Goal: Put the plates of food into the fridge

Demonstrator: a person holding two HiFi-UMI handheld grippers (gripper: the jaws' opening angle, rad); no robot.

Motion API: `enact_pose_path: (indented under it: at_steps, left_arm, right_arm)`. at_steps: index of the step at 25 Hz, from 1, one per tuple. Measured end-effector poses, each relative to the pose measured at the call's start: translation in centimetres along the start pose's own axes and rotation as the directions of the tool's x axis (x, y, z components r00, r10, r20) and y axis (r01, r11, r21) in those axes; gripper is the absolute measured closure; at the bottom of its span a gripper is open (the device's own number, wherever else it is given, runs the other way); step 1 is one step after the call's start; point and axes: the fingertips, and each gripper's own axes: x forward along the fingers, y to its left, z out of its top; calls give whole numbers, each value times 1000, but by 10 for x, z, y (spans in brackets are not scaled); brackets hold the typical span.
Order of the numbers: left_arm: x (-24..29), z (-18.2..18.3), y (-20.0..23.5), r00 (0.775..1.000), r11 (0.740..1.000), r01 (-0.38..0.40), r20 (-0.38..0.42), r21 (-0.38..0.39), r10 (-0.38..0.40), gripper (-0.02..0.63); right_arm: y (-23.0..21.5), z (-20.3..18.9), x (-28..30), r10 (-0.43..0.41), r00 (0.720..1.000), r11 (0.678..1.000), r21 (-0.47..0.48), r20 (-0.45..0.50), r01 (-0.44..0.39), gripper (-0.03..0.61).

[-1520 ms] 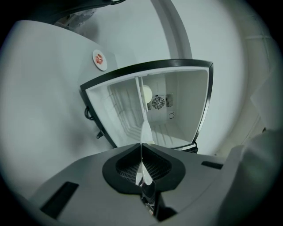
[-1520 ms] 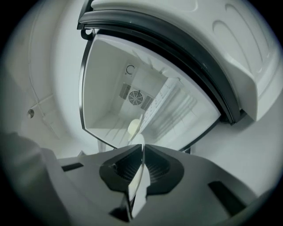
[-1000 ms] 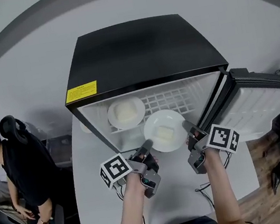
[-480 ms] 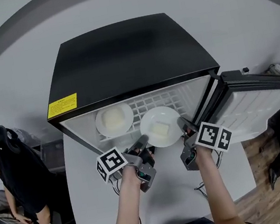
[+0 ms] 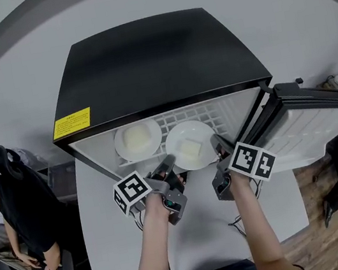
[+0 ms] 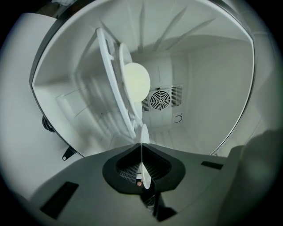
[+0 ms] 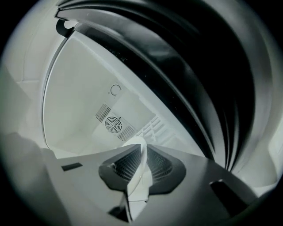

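A white plate (image 5: 190,145) with a pale square of food on it is held level over the wire shelf (image 5: 223,112) inside the open black fridge (image 5: 156,62). My left gripper (image 5: 170,161) is shut on its near left rim, and my right gripper (image 5: 218,146) is shut on its near right rim. In the left gripper view the plate's rim (image 6: 143,170) shows edge-on between the jaws; in the right gripper view the plate's rim (image 7: 136,178) does too. A second plate of food (image 5: 138,139) sits on the shelf just to the left.
The fridge door (image 5: 312,119) stands open at the right. The fridge stands on a white table (image 5: 109,238). A person in black (image 5: 19,203) is at the far left. A round fan grille (image 6: 160,99) sits on the fridge's back wall.
Both grippers have carried the plate forward, from the fridge's front edge to over the shelf beside the other plate.
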Motion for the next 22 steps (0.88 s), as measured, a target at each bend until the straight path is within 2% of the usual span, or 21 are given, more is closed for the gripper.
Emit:
enact_pose_path:
  at_steps: [5, 7, 12, 15, 19, 22]
  left_arm:
    - [2, 1, 0, 1000, 1000, 8, 21, -22, -8, 597]
    - [2, 2, 0, 999, 999, 13, 29, -34, -12, 597]
    - [1, 7, 1, 999, 998, 17, 49, -55, -14, 597]
    - [1, 9, 0, 998, 998, 19, 54, -57, -16, 597]
    - [3, 9, 0, 998, 998, 20, 61, -64, -16, 597]
    - [5, 9, -1, 998, 997, 23, 67, -70, -18, 597]
  right_arm:
    - [5, 3, 3, -9, 999, 998, -64, 33, 11, 534]
    - [9, 2, 2, 26, 998, 998, -54, 52, -23, 485]
    - [10, -3, -13, 44, 996, 999, -32, 79, -41, 480]
    - [13, -13, -23, 70, 996, 997, -24, 57, -68, 481]
    - [17, -30, -38, 69, 997, 995, -80, 24, -67, 482]
    - [25, -43, -42, 102, 995, 992, -76, -21, -104, 482]
